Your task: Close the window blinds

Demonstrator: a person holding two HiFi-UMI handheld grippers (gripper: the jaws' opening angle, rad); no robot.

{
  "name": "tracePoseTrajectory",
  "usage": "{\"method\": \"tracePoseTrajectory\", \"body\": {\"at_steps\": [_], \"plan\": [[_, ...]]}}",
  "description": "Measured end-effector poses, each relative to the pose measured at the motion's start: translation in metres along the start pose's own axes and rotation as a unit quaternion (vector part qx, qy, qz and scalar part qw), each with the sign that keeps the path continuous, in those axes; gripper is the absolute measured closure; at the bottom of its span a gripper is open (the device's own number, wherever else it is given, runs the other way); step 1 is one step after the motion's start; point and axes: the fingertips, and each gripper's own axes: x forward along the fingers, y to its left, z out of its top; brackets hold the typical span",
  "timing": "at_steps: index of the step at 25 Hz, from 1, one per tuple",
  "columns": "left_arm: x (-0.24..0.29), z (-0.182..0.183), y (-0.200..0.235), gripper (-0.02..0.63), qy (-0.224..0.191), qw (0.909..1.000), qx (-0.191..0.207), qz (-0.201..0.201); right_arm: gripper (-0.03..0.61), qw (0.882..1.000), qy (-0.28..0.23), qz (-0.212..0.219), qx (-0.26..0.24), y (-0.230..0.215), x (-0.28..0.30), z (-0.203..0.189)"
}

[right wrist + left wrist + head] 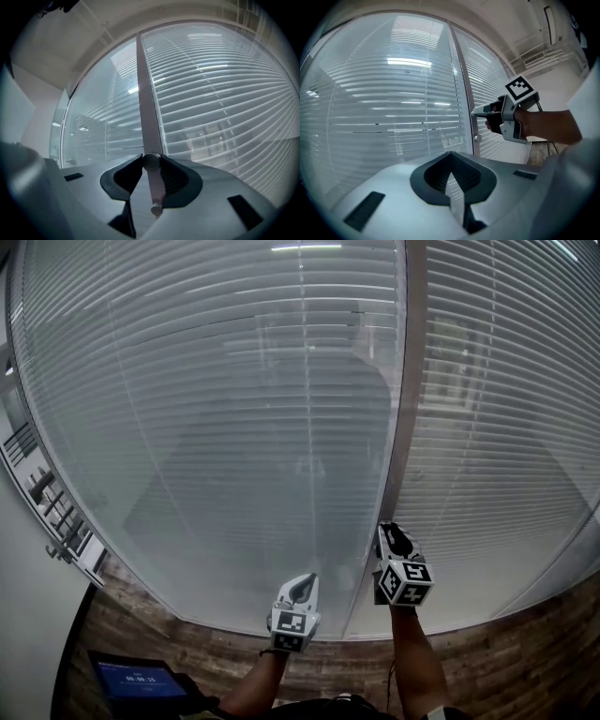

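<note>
Slatted blinds hang behind glass in two panes, a left pane (234,427) and a right pane (506,427), split by a grey mullion (403,427). My right gripper (394,538) is up against the mullion low down. In the right gripper view its jaws (151,162) are shut on a small round knob (151,161) on the mullion (146,93), with a second knob (156,209) just below. From the left gripper view, the right gripper (480,111) touches the mullion above that lower knob (477,138). My left gripper (298,589) is shut and empty, held short of the left pane.
A tablet with a lit blue screen (141,679) sits at the bottom left. Wood planking (525,652) runs under the window. A white wall with a dark railing (52,507) stands at the left.
</note>
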Motion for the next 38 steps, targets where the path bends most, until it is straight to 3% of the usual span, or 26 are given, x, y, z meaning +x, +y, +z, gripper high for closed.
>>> {"method": "tracePoseTrajectory", "body": {"at_steps": [5,9,13,18,21,23,28,30,32,36,38], "plan": [[0.0,-0.004,0.001,0.614,-0.015,0.9998,-0.01,0.002,0.453,0.995,0.038,-0.007,-0.087,0.0,-0.001,-0.003],[0.0,-0.002,0.001,0.614,-0.015,0.9998,-0.011,0.002,0.453,0.979,0.054,-0.02,-0.197,0.008,0.002,-0.001],[-0.001,-0.001,0.001,0.614,-0.017,0.9998,-0.012,0.002,0.454,0.941,0.081,-0.029,-0.329,0.015,0.002,0.002],[0.0,-0.001,0.003,0.614,-0.014,0.9999,-0.007,0.006,0.454,0.87,0.122,-0.04,-0.476,0.017,0.006,-0.006],[0.0,-0.002,0.006,0.614,-0.011,0.9999,-0.009,0.01,0.454,0.839,0.129,-0.042,-0.526,0.016,0.007,-0.011],[0.0,-0.002,0.008,0.614,-0.008,0.9998,-0.011,0.013,0.454,0.833,0.129,-0.04,-0.536,0.016,0.008,-0.012],[0.002,-0.005,0.011,0.614,-0.004,0.9998,-0.012,0.014,0.454,0.833,0.128,-0.04,-0.537,0.013,0.009,-0.014],[0.004,-0.006,0.01,0.614,-0.003,0.9999,-0.008,0.011,0.454,0.826,0.129,-0.042,-0.548,0.012,0.011,-0.015],[0.005,-0.006,0.01,0.614,-0.002,0.9999,-0.008,0.011,0.454,0.806,0.13,-0.043,-0.576,0.011,0.012,-0.016],[0.003,-0.005,0.01,0.614,0.001,0.9999,-0.01,0.01,0.454,0.732,0.132,-0.037,-0.668,0.014,0.013,-0.019],[-0.002,-0.002,0.006,0.614,0.002,0.9997,-0.023,0.004,0.454,0.708,0.135,-0.03,-0.693,0.016,0.01,-0.02]]}}
